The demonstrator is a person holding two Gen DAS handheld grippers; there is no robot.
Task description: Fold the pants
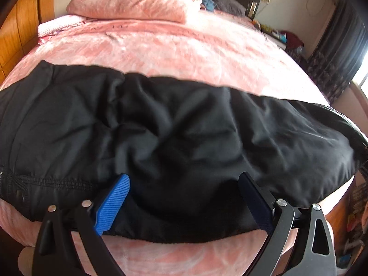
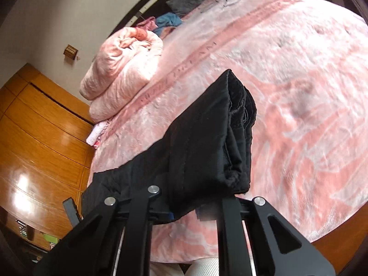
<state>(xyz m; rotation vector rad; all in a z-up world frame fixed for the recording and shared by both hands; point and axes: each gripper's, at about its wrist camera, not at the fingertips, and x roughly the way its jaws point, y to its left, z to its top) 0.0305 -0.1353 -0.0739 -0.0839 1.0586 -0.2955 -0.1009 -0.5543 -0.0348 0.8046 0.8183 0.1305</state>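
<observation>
The black pants (image 1: 174, 124) lie across a pink bed blanket (image 1: 174, 46), spread wide left to right. My left gripper (image 1: 184, 184) is open, its blue-padded fingers (image 1: 112, 204) resting on the near edge of the pants with fabric between them. In the right wrist view the pants (image 2: 202, 142) are draped over the right gripper's fingers, with the gathered waistband end (image 2: 239, 124) lifted above the blanket (image 2: 299, 92). My right gripper's fingertips are hidden under the cloth; the jaws look close together on it.
A folded pink quilt (image 1: 133, 2) sits at the far end of the bed, also in the right wrist view (image 2: 122, 71). A wooden wardrobe (image 2: 39, 138) stands to the left. A dark curtain and window (image 1: 340, 53) are at right.
</observation>
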